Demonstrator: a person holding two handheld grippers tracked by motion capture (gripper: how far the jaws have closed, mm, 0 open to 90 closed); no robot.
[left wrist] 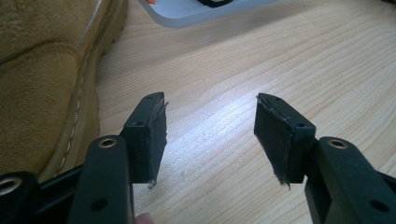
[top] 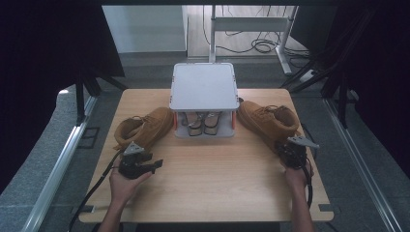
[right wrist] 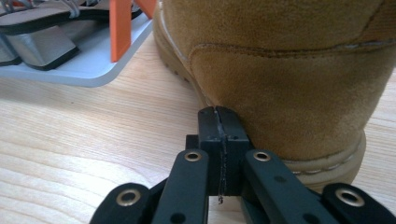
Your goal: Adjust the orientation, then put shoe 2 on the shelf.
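Note:
Two tan suede boots lie on the wooden table. The left boot rests left of a small white shoe rack, the right boot on its right side. My left gripper is held just in front of the left boot, jaws open over bare wood, with the boot's side close at its left. My right gripper is at the right boot's heel; its jaws are shut together with nothing between them, tips right at the heel above the sole.
Under the rack's top plate stand a pair of dark sandals on the lower shelf, with orange posts. Metal rails run along both table sides. A desk frame and cables sit on the floor behind.

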